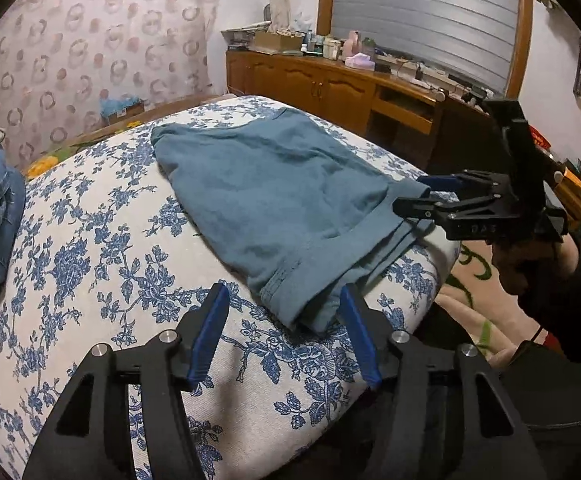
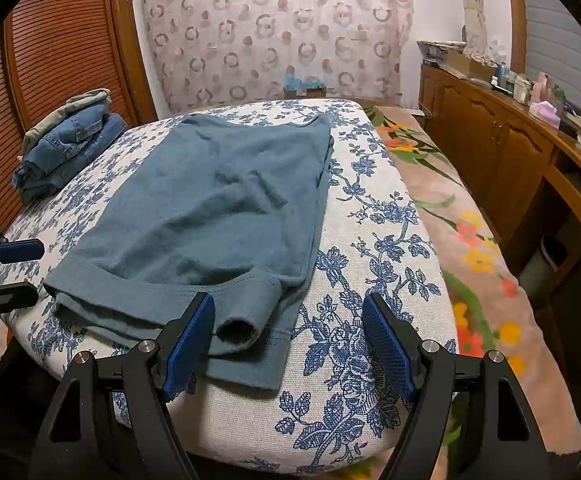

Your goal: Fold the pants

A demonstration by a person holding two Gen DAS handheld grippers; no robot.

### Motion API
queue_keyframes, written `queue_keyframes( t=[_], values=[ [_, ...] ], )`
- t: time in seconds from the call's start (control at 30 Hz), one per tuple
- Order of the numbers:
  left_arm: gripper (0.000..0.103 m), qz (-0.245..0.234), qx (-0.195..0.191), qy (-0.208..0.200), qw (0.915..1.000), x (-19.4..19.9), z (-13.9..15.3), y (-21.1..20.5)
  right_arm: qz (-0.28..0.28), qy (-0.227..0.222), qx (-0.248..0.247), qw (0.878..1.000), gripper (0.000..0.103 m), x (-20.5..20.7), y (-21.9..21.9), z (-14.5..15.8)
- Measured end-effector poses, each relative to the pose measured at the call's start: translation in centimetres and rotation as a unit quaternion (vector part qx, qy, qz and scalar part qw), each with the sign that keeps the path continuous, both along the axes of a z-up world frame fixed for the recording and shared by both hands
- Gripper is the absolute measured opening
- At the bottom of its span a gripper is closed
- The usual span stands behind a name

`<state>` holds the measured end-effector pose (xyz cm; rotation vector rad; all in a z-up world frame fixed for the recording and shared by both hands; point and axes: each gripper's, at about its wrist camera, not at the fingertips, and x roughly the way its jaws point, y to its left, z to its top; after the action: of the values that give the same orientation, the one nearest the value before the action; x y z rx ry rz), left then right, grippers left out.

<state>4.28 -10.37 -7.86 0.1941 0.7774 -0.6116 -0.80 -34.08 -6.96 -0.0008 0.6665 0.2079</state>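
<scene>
The teal pants lie folded lengthwise on the blue-flowered cushion, leg hems toward me; they also show in the right wrist view. My left gripper is open and empty, just in front of the near hem corner. My right gripper is open and empty at the other hem corner, where one cuff is rolled up; it also shows in the left wrist view, at the right edge of the pants. The left gripper's fingertips show at the left of the right wrist view.
A stack of folded jeans sits at the cushion's far left corner. A wooden sideboard with clutter runs along the right. A floral blanket lies right of the cushion. A louvred wooden door stands at the left.
</scene>
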Motion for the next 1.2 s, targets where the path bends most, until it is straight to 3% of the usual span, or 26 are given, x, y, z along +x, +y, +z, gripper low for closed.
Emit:
queue_keyframes(
  t=[0.3, 0.4, 0.43, 0.53, 0.57, 0.77, 0.97, 1.1, 1.2],
  values=[
    [0.059, -0.017, 0.042, 0.031, 0.9985, 1.4, -2.4, -1.6, -0.002, 0.002, 0.003, 1.000, 0.078, 0.0, -0.4, 0.1],
    [0.059, -0.010, 0.030, 0.032, 0.9990, 1.7, -2.2, -1.1, -0.003, 0.001, 0.009, 1.000, 0.078, -0.2, -0.7, 0.2],
    [0.051, -0.007, 0.020, 0.031, 0.9993, 1.8, -2.0, -0.8, -0.002, -0.001, 0.012, 1.000, 0.078, -0.3, -0.8, 0.3],
    [0.030, 0.005, -0.003, 0.029, 0.9996, 2.0, -1.5, 0.1, -0.003, -0.012, 0.019, 1.000, 0.065, -0.8, -1.0, 0.6],
    [0.028, 0.006, -0.006, 0.029, 0.9995, 2.1, -1.5, 0.2, 0.000, -0.014, 0.026, 1.000, 0.059, -0.9, -1.1, 0.7],
    [0.028, 0.007, 0.001, 0.033, 0.9994, 2.2, -2.1, -0.1, 0.019, -0.008, 0.035, 0.999, 0.038, -1.1, -0.3, 0.9],
    [0.028, 0.008, -0.003, 0.036, 0.9993, 2.3, -2.2, -0.1, 0.016, 0.017, 0.055, 0.998, 0.035, -0.4, -0.7, 0.3],
    [0.028, 0.008, -0.001, 0.036, 0.9993, 2.2, -2.2, -0.1, 0.026, 0.011, 0.061, 0.998, 0.017, -0.6, -0.5, 0.7],
    [0.027, 0.013, -0.003, 0.031, 0.9994, 2.2, -2.0, 0.0, 0.033, 0.001, 0.048, 0.998, 0.012, -1.3, 0.2, 1.1]
  ],
)
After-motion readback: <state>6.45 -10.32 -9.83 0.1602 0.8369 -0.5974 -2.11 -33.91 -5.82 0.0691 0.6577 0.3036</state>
